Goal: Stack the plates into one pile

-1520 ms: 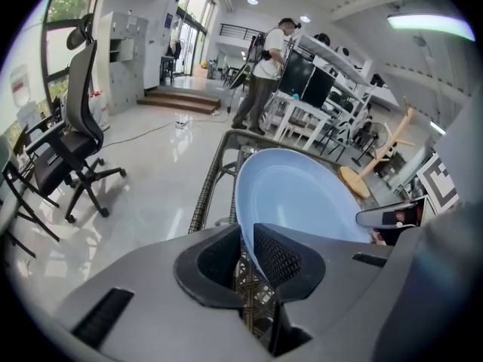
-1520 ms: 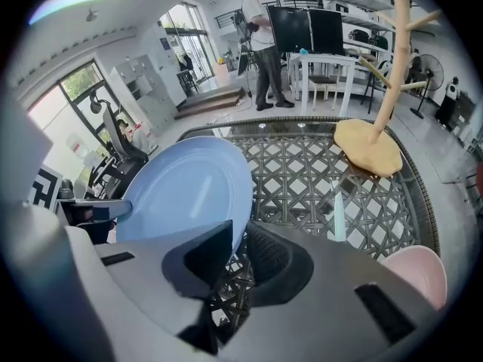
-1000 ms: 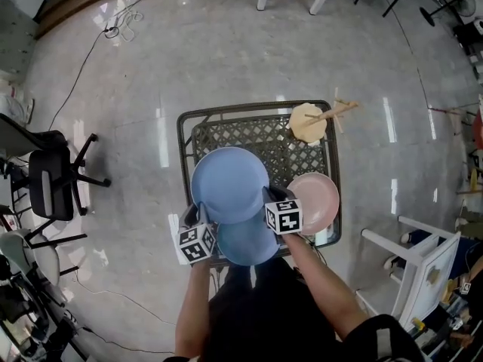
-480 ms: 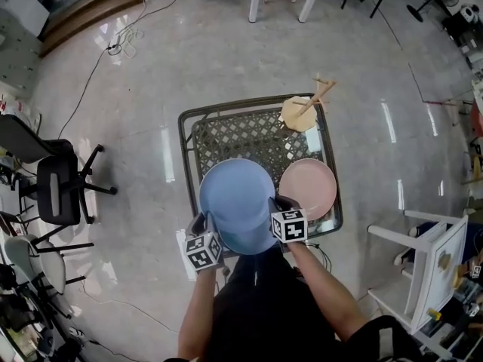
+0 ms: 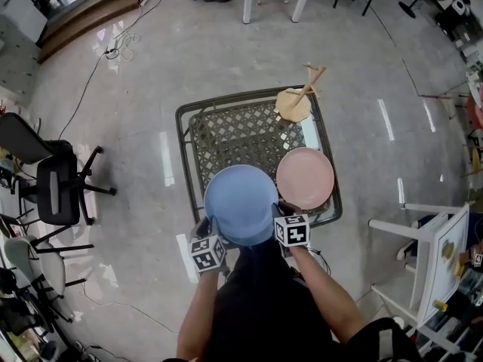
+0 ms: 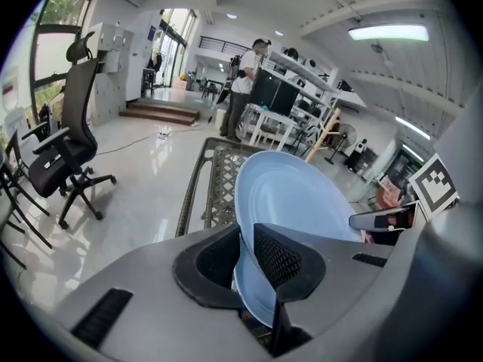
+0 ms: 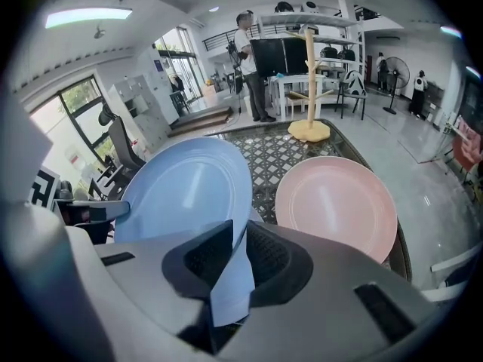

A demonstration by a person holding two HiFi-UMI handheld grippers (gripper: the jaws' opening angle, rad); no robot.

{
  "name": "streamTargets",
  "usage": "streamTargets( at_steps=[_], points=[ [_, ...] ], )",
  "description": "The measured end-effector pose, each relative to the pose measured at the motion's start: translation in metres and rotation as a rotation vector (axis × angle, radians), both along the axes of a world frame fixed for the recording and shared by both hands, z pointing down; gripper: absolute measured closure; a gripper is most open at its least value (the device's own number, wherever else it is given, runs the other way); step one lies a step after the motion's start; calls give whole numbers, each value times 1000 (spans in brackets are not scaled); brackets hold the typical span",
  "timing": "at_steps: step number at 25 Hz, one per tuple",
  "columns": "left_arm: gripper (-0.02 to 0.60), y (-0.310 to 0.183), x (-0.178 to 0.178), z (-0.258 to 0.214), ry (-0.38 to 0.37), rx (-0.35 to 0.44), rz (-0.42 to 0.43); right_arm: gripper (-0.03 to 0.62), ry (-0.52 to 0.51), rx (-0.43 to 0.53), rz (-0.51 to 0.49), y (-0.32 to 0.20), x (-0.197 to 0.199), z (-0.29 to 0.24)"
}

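Note:
A light blue plate (image 5: 241, 204) is held over the near edge of the metal lattice table (image 5: 234, 138). My left gripper (image 5: 209, 228) is shut on its left rim and my right gripper (image 5: 278, 213) on its right rim. In the left gripper view the blue plate (image 6: 298, 202) stands tilted between the pads of the left gripper (image 6: 245, 240). In the right gripper view its rim (image 7: 189, 191) passes between the jaws of the right gripper (image 7: 240, 236). A pink plate (image 5: 305, 177) (image 7: 336, 206) lies flat on the table to the right. Anything below the blue plate is hidden.
A wooden mug tree (image 5: 294, 100) (image 7: 308, 74) stands at the table's far right corner. A black office chair (image 5: 56, 187) is on the left, and a white frame (image 5: 430, 240) on the right. Cables (image 5: 113, 32) trail over the glossy floor. A person (image 6: 245, 89) stands far off.
The held blue plate has come toward me, from the table's middle to its near edge. It now covers a second blue plate that showed there before.

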State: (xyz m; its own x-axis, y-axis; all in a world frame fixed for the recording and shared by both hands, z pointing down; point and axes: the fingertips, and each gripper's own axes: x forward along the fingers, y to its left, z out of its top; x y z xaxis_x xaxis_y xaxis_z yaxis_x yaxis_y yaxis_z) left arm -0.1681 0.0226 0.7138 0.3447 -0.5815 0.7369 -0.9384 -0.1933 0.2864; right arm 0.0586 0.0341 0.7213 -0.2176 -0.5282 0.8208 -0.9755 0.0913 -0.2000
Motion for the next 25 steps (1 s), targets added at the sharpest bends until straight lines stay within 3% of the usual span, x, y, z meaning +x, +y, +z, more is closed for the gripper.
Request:
streamTargets(
  at_steps=[25],
  points=[
    [511,53,8,77,-28,-169,78,540,40,-160,11,57,7,70]
  ],
)
